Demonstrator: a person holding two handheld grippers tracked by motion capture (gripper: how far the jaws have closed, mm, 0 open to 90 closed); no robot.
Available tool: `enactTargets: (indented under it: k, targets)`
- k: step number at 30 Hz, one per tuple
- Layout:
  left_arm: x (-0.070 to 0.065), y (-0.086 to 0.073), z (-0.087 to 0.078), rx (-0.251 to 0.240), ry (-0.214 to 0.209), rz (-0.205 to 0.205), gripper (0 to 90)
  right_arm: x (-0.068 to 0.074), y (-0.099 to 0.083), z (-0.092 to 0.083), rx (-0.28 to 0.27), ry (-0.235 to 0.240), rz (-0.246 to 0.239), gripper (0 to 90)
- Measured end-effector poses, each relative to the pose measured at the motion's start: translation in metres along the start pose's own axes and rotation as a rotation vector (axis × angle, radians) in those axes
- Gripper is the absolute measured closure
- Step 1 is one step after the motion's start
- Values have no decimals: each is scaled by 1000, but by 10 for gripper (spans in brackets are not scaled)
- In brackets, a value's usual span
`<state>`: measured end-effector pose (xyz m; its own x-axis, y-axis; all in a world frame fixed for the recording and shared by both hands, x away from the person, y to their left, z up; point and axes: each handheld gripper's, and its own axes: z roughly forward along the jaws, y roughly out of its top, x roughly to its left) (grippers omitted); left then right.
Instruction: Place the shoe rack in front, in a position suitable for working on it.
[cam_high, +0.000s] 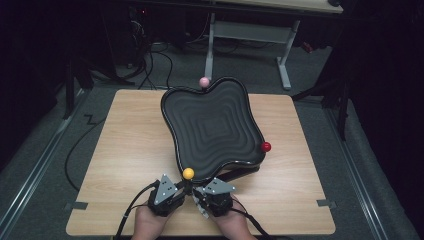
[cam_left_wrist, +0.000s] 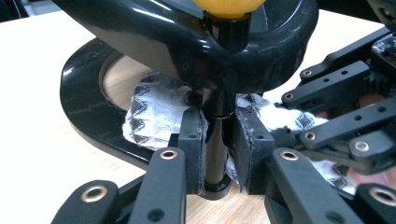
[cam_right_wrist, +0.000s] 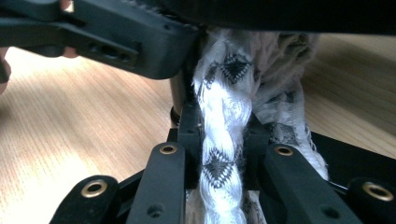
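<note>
At the near edge of a wooden table (cam_high: 125, 150), the left gripper (cam_left_wrist: 215, 140) is clamped on the black post (cam_left_wrist: 215, 154) under the yellow ball (cam_high: 188, 173) of a black wavy tray (cam_high: 215, 125). Just beside it, the right gripper (cam_right_wrist: 223, 140) pinches a twisted white patterned cloth (cam_right_wrist: 224, 116). The cloth lies bunched beneath the tray's near corner, touching the post.
</note>
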<state>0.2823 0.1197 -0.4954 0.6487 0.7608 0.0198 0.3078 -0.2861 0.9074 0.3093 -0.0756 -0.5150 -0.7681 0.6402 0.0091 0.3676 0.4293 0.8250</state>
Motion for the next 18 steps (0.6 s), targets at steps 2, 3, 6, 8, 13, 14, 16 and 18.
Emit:
enactTargets:
  k: [2,3,6,8,13,14,16,18]
  targets:
    - [0,0,0,0,0,1,744,-3,0,-1,2,-12,3,769]
    - [0,0,0,0,0,1,745,-5,0,-1,3,-23,2,769]
    - [0,0,0,1,0,2,744,-15,-2,-5,4,-60,10,769]
    - [0,0,0,1,-1,3,745,-17,-2,-6,4,-70,16,768]
    - [0,0,0,2,-2,2,745,-34,-6,-13,3,-124,47,767]
    - [0,0,0,3,-3,2,745,-37,-7,-14,3,-137,49,767]
    - [0,0,0,3,-3,2,744,-45,-9,-17,4,-162,57,767]
    - [1,0,0,3,-3,2,745,-57,-12,-22,4,-195,83,766]
